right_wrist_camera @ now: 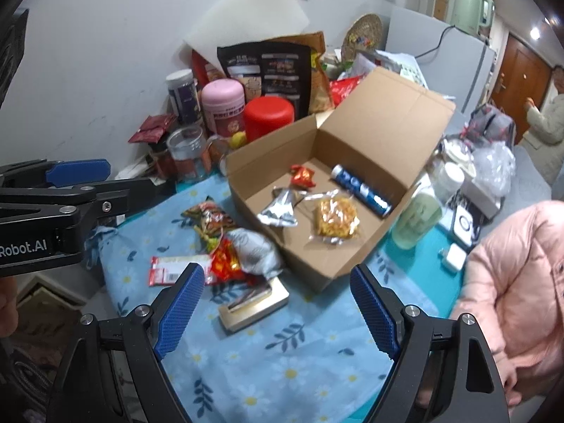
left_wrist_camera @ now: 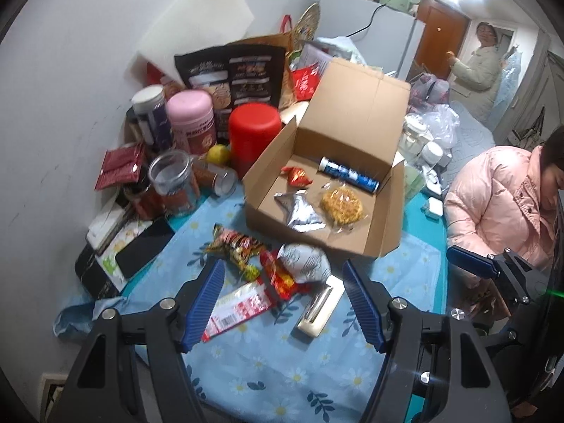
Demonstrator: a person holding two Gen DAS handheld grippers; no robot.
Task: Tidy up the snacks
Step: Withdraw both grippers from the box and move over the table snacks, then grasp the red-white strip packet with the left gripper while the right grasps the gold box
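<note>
Both the left gripper [left_wrist_camera: 283, 303] and right gripper [right_wrist_camera: 278, 312] hover with fingers apart and empty, the loose snack packets [left_wrist_camera: 278, 271] heaped just ahead between them beside the cardboard box [left_wrist_camera: 352, 243], so a grab may snag several overlapping wrappers together.

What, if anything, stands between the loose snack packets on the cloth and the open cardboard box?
Nothing visible does. The snack packets lie on the cloth just before the cardboard box, whose lid is up; only its low front wall must be cleared.
</note>
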